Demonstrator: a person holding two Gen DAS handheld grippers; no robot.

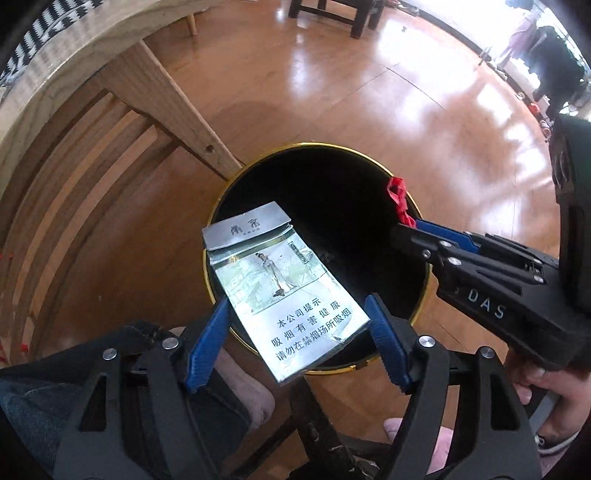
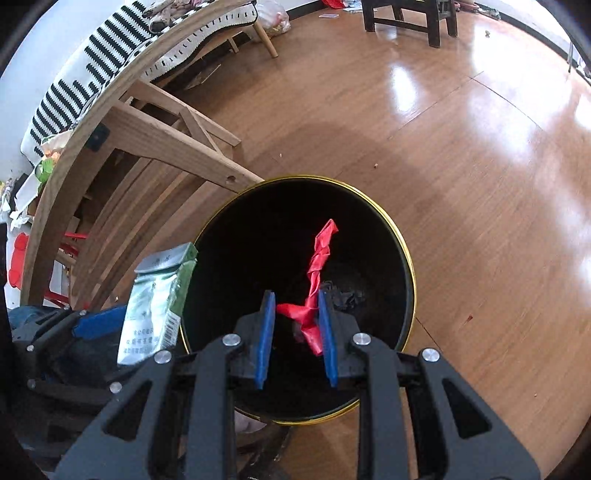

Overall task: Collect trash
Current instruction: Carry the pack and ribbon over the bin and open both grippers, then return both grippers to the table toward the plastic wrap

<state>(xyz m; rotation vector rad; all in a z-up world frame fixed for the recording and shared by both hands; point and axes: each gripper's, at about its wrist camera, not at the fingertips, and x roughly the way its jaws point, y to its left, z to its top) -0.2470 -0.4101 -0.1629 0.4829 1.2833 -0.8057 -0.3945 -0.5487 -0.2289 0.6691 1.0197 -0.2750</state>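
Observation:
A black bin with a gold rim (image 1: pixel 321 144) (image 2: pixel 314 178) stands on the wooden floor below both grippers. My left gripper (image 1: pixel 297 306) is shut on a silver-green cigarette pack (image 1: pixel 280 280), with a blue pad on each side edge. The pack leans over the bin's near rim. From the right wrist, the pack (image 2: pixel 159 295) sits left of the bin beside one blue pad (image 2: pixel 99 321). My right gripper (image 2: pixel 295 297) (image 1: pixel 406 225) is over the bin's mouth, shut on a twisted red plastic scrap (image 2: pixel 319 258) (image 1: pixel 397 195) that sticks out beyond its tips.
A pale wooden furniture frame (image 1: pixel 166 96) (image 2: pixel 166 140) rises just left of the bin and touches its rim. A dark stool (image 2: pixel 406 14) stands far back. Dark crumpled trash (image 2: pixel 347 295) lies inside the bin. A person's slippered foot (image 1: pixel 243 380) is near the bin's front.

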